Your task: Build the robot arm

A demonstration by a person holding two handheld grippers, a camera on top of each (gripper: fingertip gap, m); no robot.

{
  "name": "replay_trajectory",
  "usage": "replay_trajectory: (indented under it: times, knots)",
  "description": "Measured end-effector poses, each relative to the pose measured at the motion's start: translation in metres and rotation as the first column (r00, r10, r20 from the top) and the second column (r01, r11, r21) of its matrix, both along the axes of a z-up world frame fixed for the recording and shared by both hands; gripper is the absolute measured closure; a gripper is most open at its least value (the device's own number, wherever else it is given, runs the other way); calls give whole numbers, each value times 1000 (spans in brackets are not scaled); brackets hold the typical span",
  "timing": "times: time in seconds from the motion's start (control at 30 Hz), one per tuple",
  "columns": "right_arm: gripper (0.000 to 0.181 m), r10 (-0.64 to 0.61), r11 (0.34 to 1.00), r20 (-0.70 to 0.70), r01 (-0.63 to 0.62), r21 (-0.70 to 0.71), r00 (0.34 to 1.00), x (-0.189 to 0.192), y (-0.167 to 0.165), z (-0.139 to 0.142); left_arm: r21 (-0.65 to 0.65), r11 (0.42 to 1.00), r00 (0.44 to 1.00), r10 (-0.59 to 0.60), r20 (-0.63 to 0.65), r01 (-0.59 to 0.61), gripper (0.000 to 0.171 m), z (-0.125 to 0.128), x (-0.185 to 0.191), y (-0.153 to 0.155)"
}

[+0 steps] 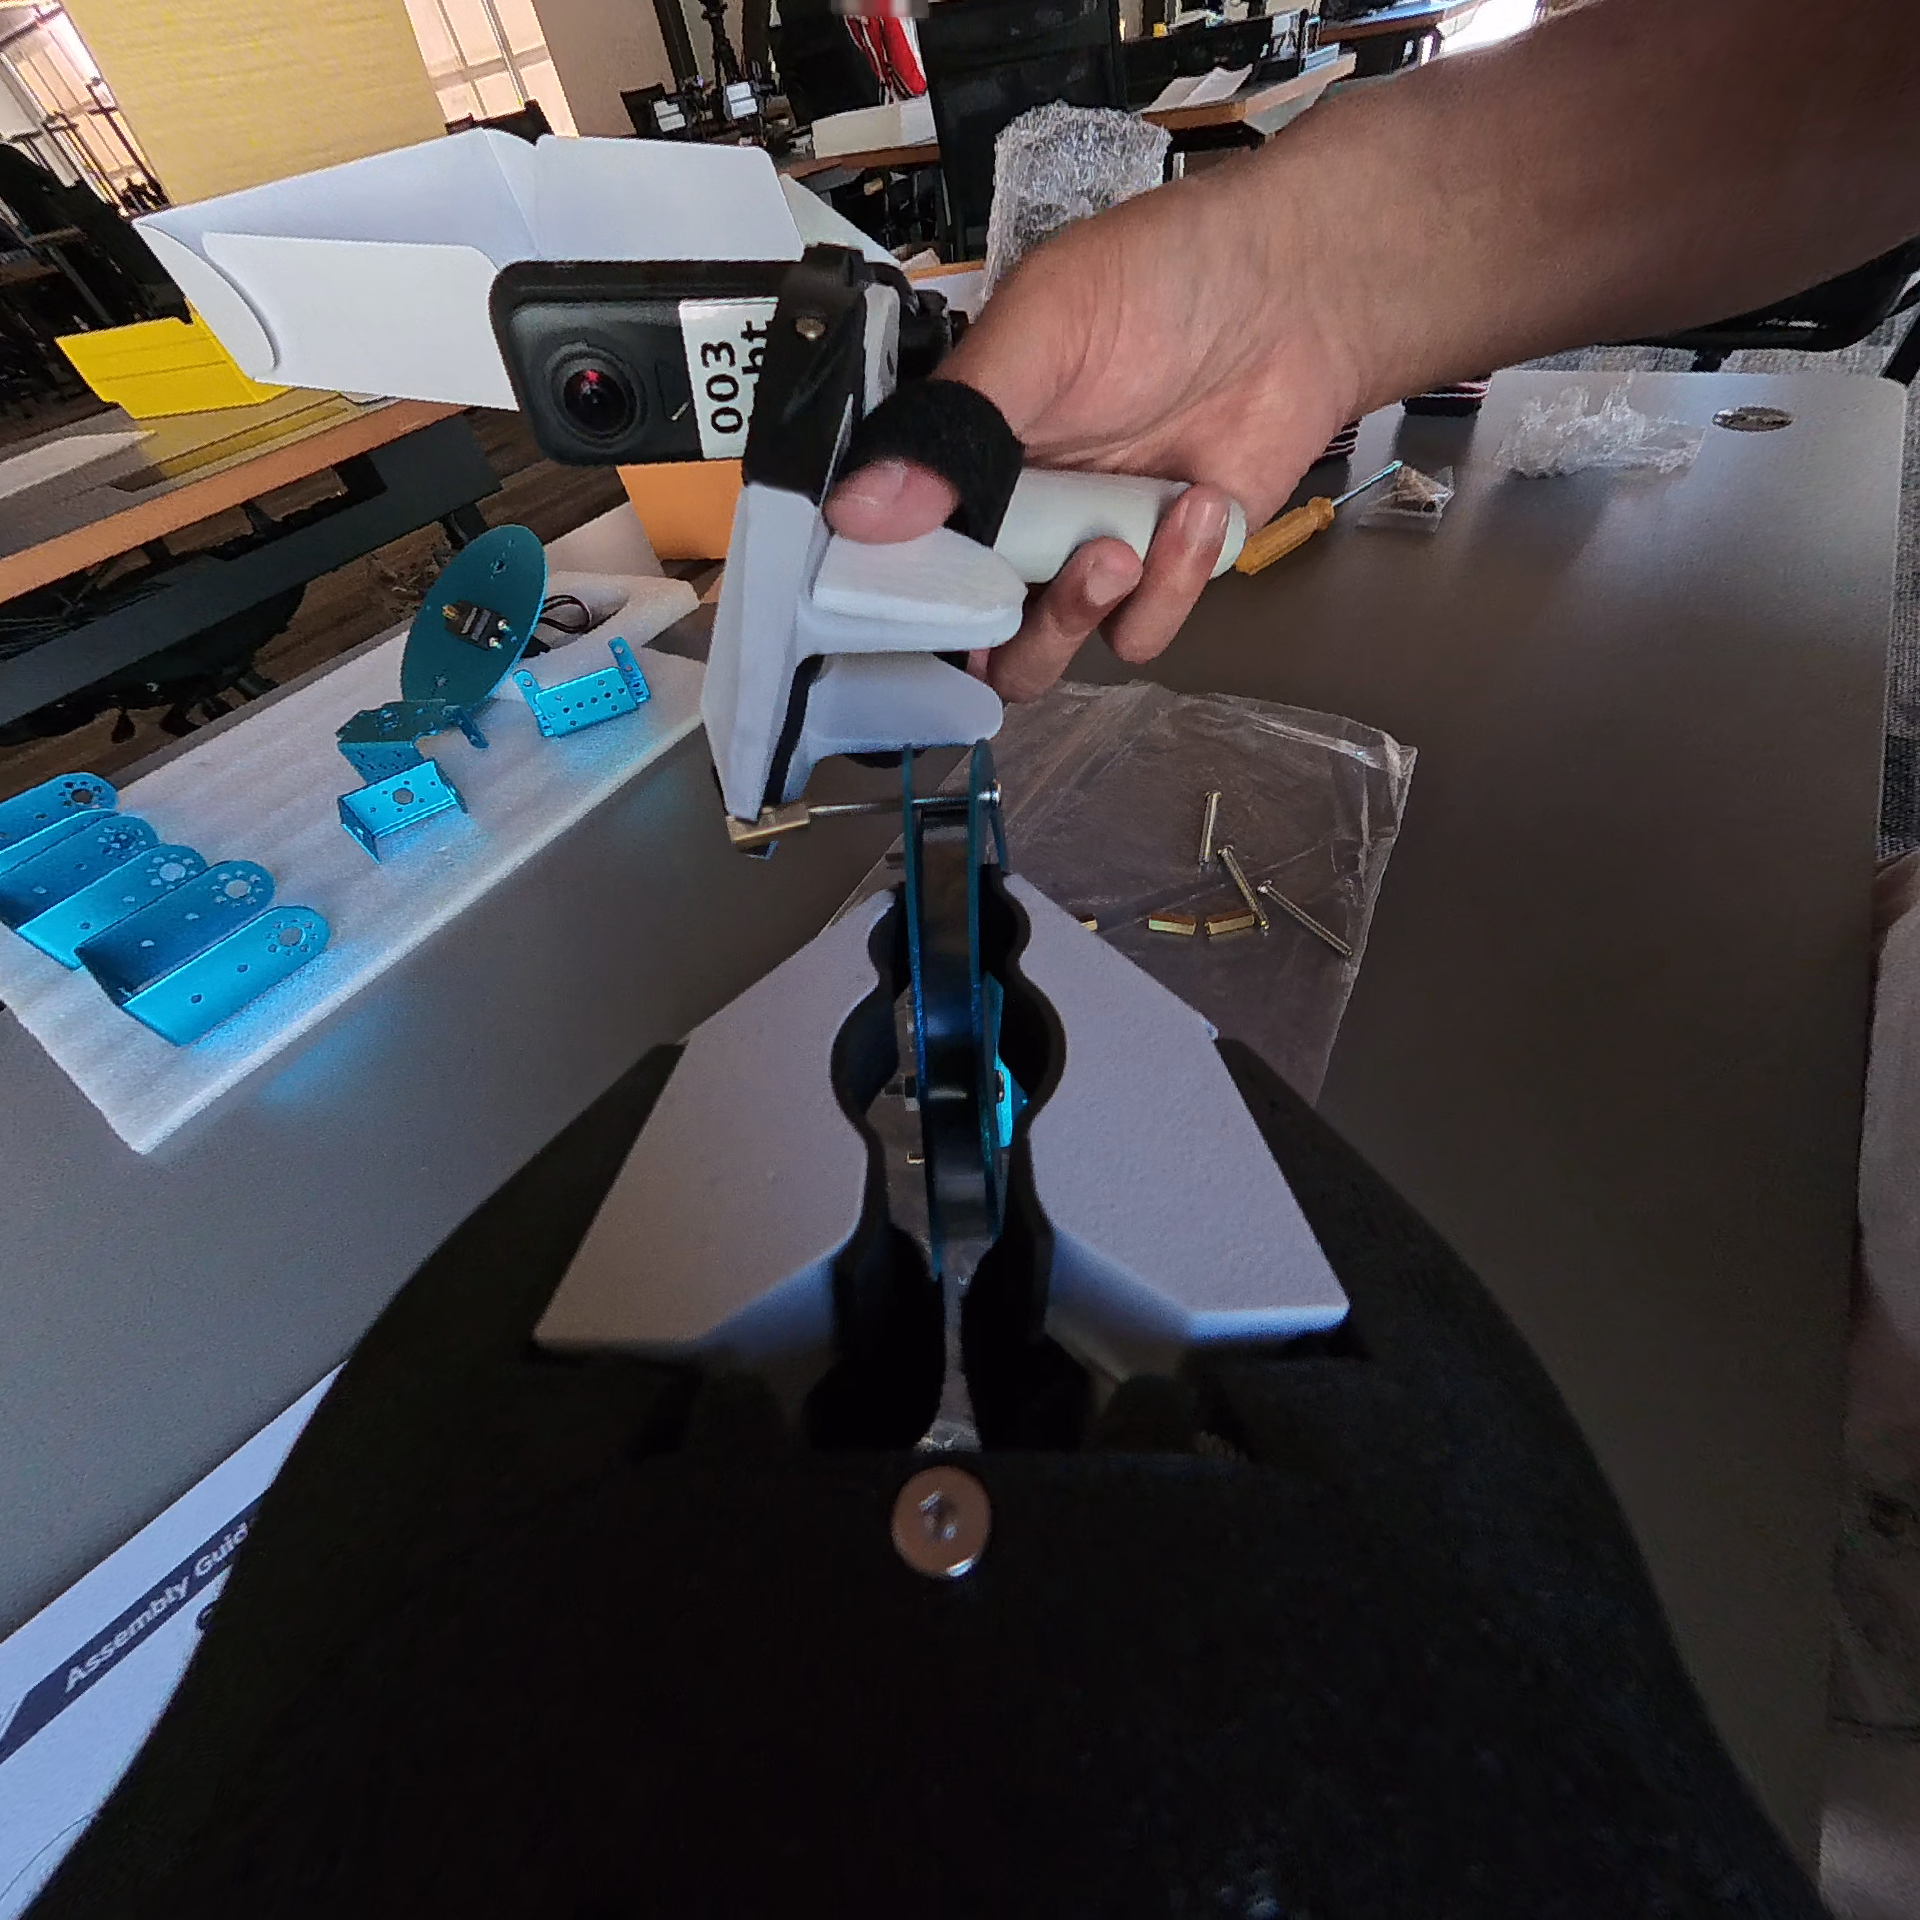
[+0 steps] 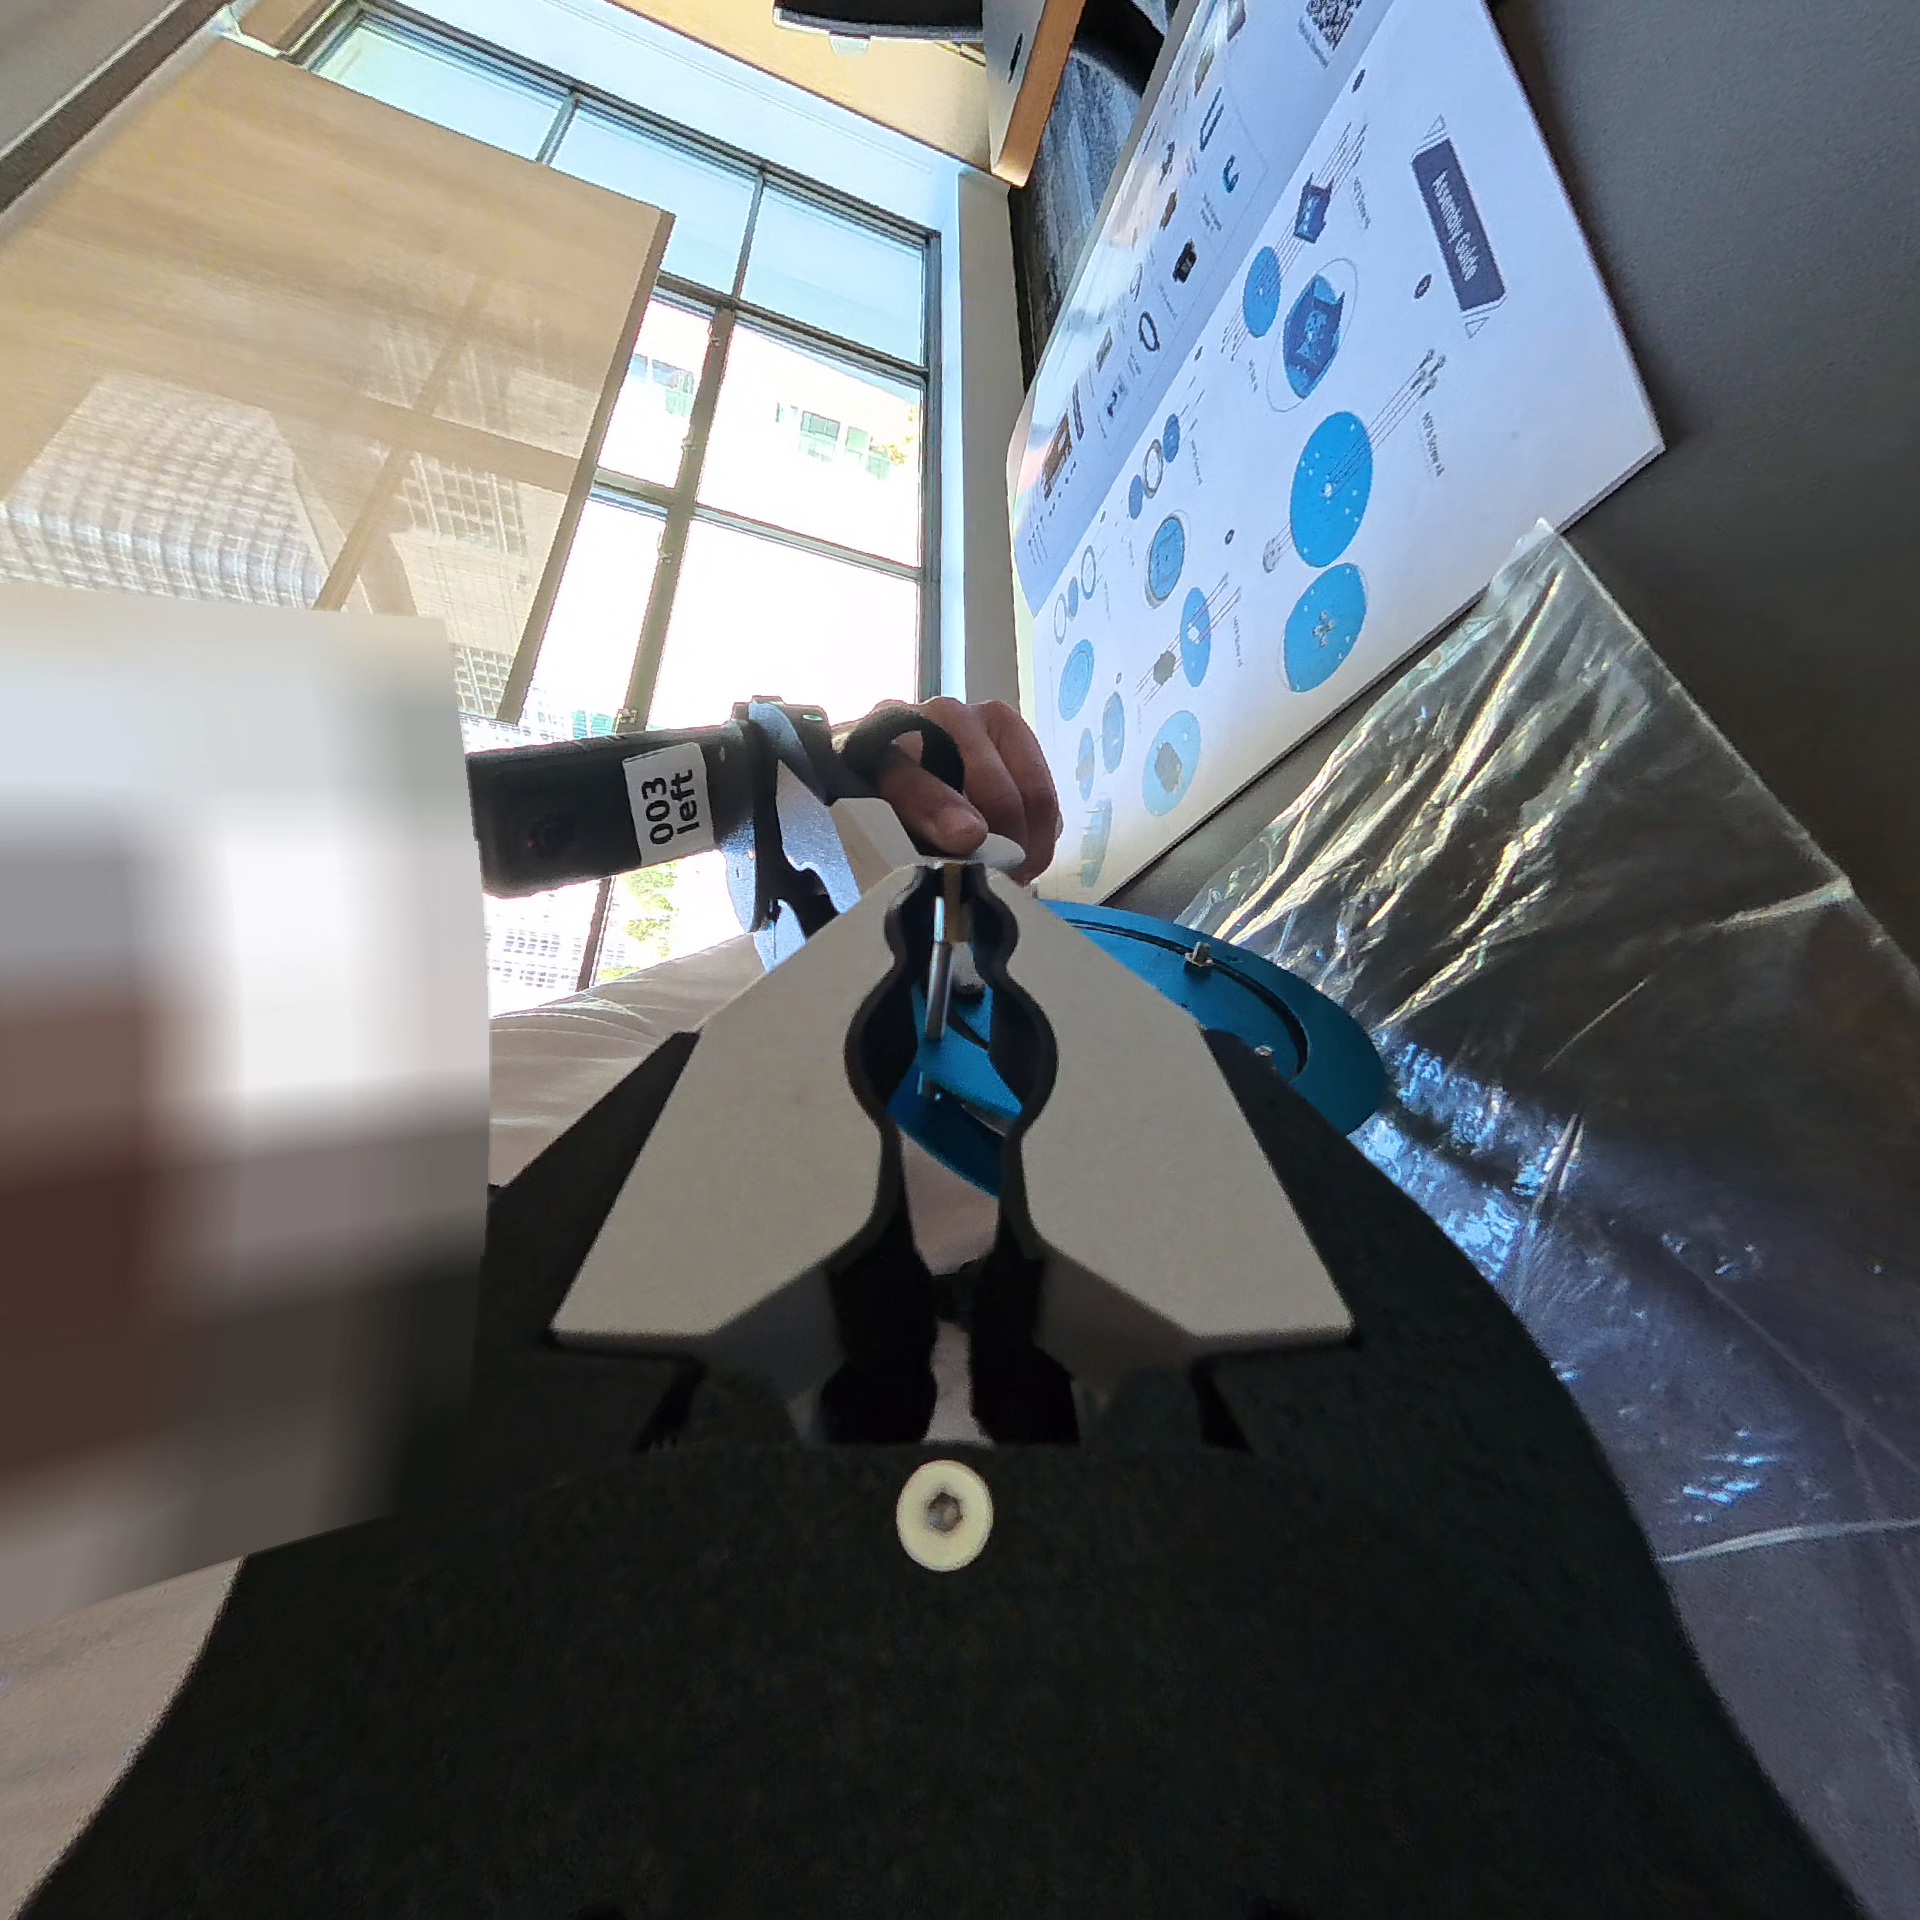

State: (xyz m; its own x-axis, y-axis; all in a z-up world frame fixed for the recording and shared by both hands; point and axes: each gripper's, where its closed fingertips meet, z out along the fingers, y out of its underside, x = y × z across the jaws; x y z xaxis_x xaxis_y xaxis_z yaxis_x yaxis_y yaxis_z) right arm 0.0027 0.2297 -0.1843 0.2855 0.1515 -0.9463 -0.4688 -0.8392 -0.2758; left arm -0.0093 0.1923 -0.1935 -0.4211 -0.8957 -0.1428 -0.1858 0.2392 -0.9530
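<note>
My left gripper (image 1: 951,902) is shut on a blue round plate assembly (image 1: 940,1023), held edge-on above the grey table. In the left wrist view, my right gripper (image 1: 762,831) comes in from above in a person's hand and is shut on a small brass standoff (image 1: 771,826). A thin screw (image 1: 862,808) runs from the standoff through the plate's top edge. In the right wrist view, my right gripper (image 2: 951,875) pinches the same standoff (image 2: 954,914) at its tips. The blue plate (image 2: 1247,1023) lies just beyond, and the left gripper (image 2: 790,873) holds it from the far side.
A white foam tray (image 1: 520,821) at the left carries several blue metal brackets (image 1: 187,925) and another blue disc (image 1: 483,613). Loose screws and brass standoffs (image 1: 1236,888) lie on a clear plastic bag (image 2: 1558,831). An orange-handled screwdriver (image 1: 1288,532) lies farther back. A printed guide sheet (image 2: 1351,416) lies alongside. My left and right fingertips are right by each other.
</note>
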Motion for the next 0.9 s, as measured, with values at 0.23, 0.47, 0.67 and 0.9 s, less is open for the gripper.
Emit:
replay_trajectory:
  times: [0.23, 0.47, 0.67, 0.9]
  knots:
    - [177, -4, 1000, -6, 4, 3, 1000, 1, 0, 0, -2, 1000, 1000, 3, -3, -3, 160, 0, 0, 1]
    - [177, -6, 1000, -8, 6, 1, 1000, 2, -2, 0, -11, 1000, 1000, 7, 3, -7, 160, 2, 0, 3]
    - [177, -12, 1000, -24, 12, -4, 1000, 0, -1, -1, -14, 1000, 1000, 5, -1, -5, 160, 2, -1, 2]
    - [176, -5, 1000, -24, 5, 1, 1000, -2, -2, 1, -17, 1000, 1000, 11, -4, -11, 159, 1, 0, 4]
